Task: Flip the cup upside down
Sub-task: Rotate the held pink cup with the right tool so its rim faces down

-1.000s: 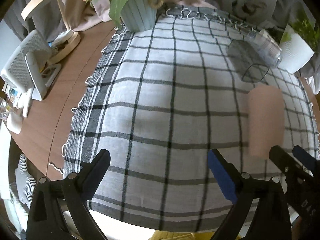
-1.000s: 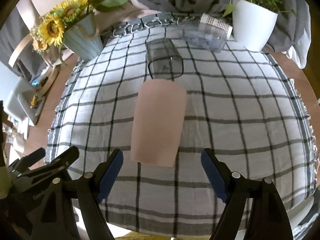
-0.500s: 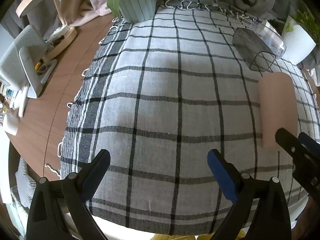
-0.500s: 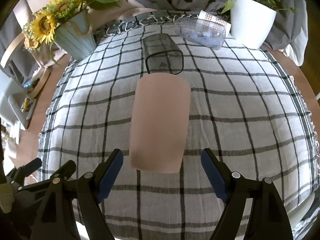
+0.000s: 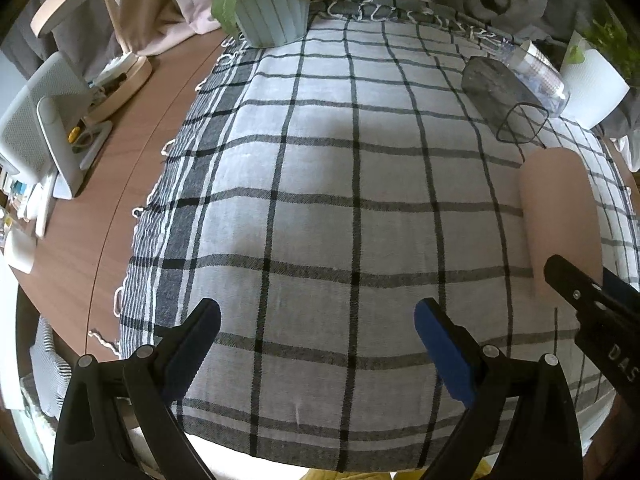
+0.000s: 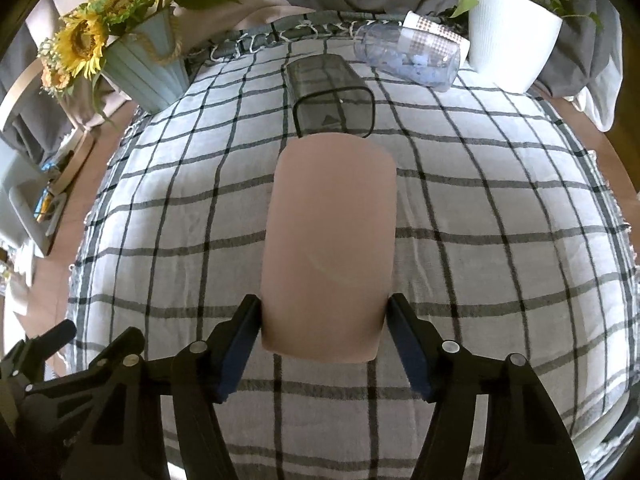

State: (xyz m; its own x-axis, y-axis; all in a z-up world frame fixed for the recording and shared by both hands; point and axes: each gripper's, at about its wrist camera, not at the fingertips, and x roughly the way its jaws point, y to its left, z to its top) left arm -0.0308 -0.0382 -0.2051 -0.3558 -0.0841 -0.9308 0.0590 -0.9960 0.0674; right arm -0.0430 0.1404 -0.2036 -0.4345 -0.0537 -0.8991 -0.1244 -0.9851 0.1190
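I am at the grasp step: my right gripper [image 6: 324, 316] has its two fingers against the lower sides of the cup [image 6: 330, 248], one pad [image 6: 240, 340] on the left wall and one on the right, so it looks pinched, though I cannot tell how firmly. The cup is a plain pink one lying on its side on the checked cloth [image 6: 500, 240], its near end toward me and its far end just short of the dark tumbler [image 6: 330, 96], which also lies on its side. I cannot tell from here which end of the cup is the mouth. Beyond the tumbler a clear jar [image 6: 408, 58] lies near the white pot [image 6: 512, 36], and the sunflower vase [image 6: 140, 76] stands well to the tumbler's left. My left gripper [image 5: 316, 344] hangs over bare cloth with its fingers spread wide and nothing between them, the cup [image 5: 560, 224] off to its right. The next move, as I judge it, calls for a lift clear of the cloth, then a turn of the wrist so the mouth faces down, kept away from the tumbler. The smooth wall could slip if the pinch is light.
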